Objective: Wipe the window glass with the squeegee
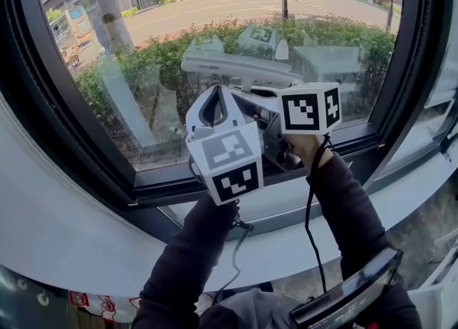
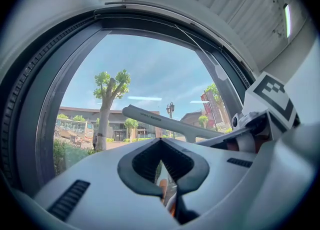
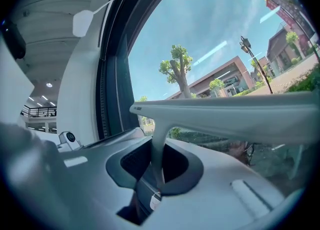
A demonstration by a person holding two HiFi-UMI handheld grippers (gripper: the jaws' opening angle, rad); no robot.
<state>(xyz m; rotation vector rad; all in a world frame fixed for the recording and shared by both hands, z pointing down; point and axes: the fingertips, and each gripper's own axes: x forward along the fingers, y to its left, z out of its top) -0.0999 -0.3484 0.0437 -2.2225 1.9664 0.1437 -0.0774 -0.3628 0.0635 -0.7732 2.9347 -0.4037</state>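
Observation:
The pale grey squeegee point(image 1: 240, 69) lies with its long blade across the lower middle of the window glass point(image 1: 143, 70). Its stem runs down into my right gripper point(image 1: 252, 100), which is shut on the handle. In the right gripper view the blade point(image 3: 240, 114) spans the frame and the stem drops between the dark pads of the right gripper point(image 3: 158, 146). My left gripper point(image 1: 220, 90) hovers just left of the squeegee, its tips together and nothing in them. In the left gripper view the blade point(image 2: 165, 124) shows beyond that gripper's closed jaws point(image 2: 161, 141).
A black window frame point(image 1: 164, 184) borders the pane, with a white curved sill point(image 1: 71, 227) below it. A black flat device point(image 1: 351, 295) sits at the bottom right. A cable point(image 1: 311, 213) hangs from the right gripper. Trees, a road and buildings lie outside.

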